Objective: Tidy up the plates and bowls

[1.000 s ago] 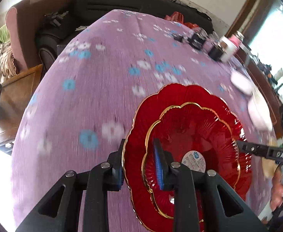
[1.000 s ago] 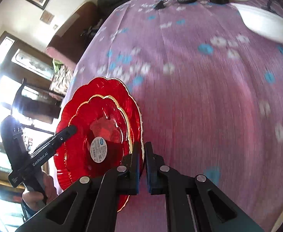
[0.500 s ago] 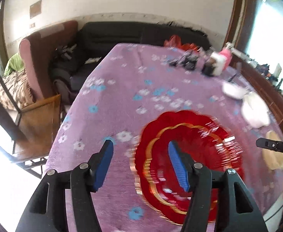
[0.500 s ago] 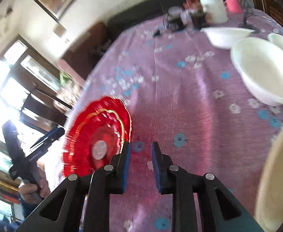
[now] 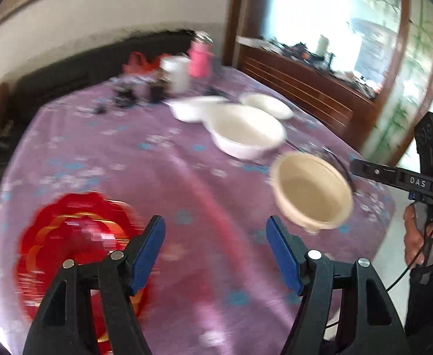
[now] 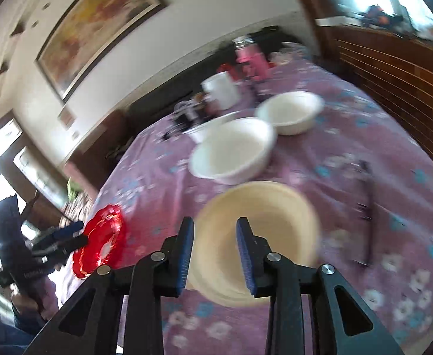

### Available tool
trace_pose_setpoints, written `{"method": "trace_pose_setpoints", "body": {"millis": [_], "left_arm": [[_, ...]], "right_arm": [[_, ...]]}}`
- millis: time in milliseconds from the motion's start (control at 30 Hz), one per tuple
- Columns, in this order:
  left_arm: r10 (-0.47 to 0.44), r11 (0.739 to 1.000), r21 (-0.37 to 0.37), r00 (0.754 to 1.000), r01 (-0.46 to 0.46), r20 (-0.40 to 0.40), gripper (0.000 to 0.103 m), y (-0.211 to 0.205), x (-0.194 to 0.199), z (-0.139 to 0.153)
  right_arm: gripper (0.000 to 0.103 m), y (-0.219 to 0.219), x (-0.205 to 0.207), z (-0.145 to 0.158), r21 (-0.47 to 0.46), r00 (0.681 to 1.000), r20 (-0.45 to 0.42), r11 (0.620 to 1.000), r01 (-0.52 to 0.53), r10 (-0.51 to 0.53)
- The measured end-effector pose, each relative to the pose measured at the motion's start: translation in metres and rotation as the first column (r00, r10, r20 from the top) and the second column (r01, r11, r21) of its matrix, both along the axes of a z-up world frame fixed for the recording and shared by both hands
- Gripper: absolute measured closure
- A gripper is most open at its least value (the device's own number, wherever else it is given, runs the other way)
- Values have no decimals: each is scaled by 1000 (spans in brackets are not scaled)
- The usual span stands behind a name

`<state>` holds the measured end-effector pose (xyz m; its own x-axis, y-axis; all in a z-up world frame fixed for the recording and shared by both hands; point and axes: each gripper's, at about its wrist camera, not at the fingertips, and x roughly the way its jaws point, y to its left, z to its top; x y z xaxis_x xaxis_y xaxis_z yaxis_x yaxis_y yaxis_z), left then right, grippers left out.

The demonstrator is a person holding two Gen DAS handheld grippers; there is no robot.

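Two stacked red plates with gold rims [image 5: 74,245] lie on the purple flowered tablecloth, blurred, at the lower left of the left wrist view; they also show in the right wrist view [image 6: 101,245]. A cream bowl [image 5: 314,192] sits near the table's front; in the right wrist view the cream bowl [image 6: 272,222] lies just beyond my fingers. Three white bowls [image 5: 247,131] [image 6: 234,151] stand behind it. My left gripper [image 5: 216,248] is wide open and empty above the cloth. My right gripper [image 6: 215,251] is open and empty, straddling the cream bowl's near rim.
A white cup [image 6: 220,90], a pink bottle [image 5: 200,59] and small dark items [image 5: 127,94] stand at the table's far end. A dark cable [image 6: 367,207] lies right of the cream bowl. A wooden sideboard [image 5: 305,88] runs along the right. A sofa stands behind the table.
Both grippers let go of the red plates, opened and swung right toward the bowls. The left jaws opened wider; the right gripper came up to the cream bowl.
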<state>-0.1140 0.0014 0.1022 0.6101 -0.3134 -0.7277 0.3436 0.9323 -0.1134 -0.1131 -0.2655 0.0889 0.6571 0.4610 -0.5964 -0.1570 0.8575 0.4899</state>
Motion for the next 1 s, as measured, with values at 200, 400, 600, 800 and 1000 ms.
{"method": "trace_pose_setpoints", "body": {"millis": [200, 400, 600, 800, 1000], "left_arm": [[-76, 997, 20, 989, 79, -130, 33, -50, 14, -36], [-50, 998, -51, 977, 40, -206, 33, -54, 41, -45], [-30, 997, -80, 971, 11, -236, 36, -68, 63, -48], [-31, 999, -49, 966, 19, -257, 61, -86, 82, -64], [-92, 995, -63, 963, 79, -254, 86, -102, 81, -71]], "right_arm": [[71, -39, -5, -18, 39, 998, -38, 998, 47, -45], [71, -59, 5, -37, 62, 990, -99, 993, 103, -96], [71, -61, 14, -54, 116, 984, -154, 987, 108, -90], [80, -52, 24, -59, 113, 983, -173, 990, 85, -65], [92, -45, 24, -57, 93, 985, -160, 992, 83, -67]]}}
